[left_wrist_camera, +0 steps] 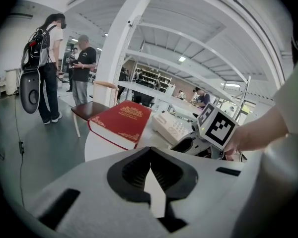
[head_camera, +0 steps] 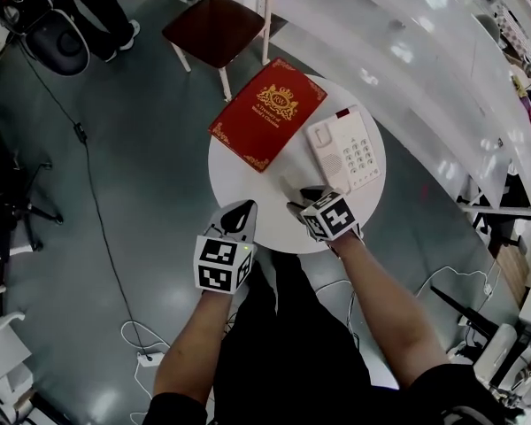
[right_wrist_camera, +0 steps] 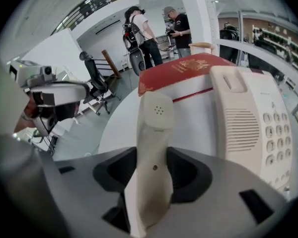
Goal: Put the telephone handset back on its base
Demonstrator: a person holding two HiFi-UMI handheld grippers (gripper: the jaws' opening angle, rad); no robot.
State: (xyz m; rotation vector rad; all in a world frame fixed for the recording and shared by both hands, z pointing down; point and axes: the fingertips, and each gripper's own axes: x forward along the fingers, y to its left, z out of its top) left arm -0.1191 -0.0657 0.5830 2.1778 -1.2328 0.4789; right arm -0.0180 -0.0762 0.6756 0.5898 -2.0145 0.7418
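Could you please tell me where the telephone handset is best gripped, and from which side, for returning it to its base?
I'd grip the handset across its narrow middle shaft, closing on its two long sides, as the right claw does now. The shaft is slimmer than the rounded earpiece end, and both ends stay free to seat on the base.

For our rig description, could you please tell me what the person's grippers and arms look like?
Both the left gripper and the right gripper have pale grey bodies, black ridged pads and a white cube with black square markers. The arms are bare up to dark short sleeves.
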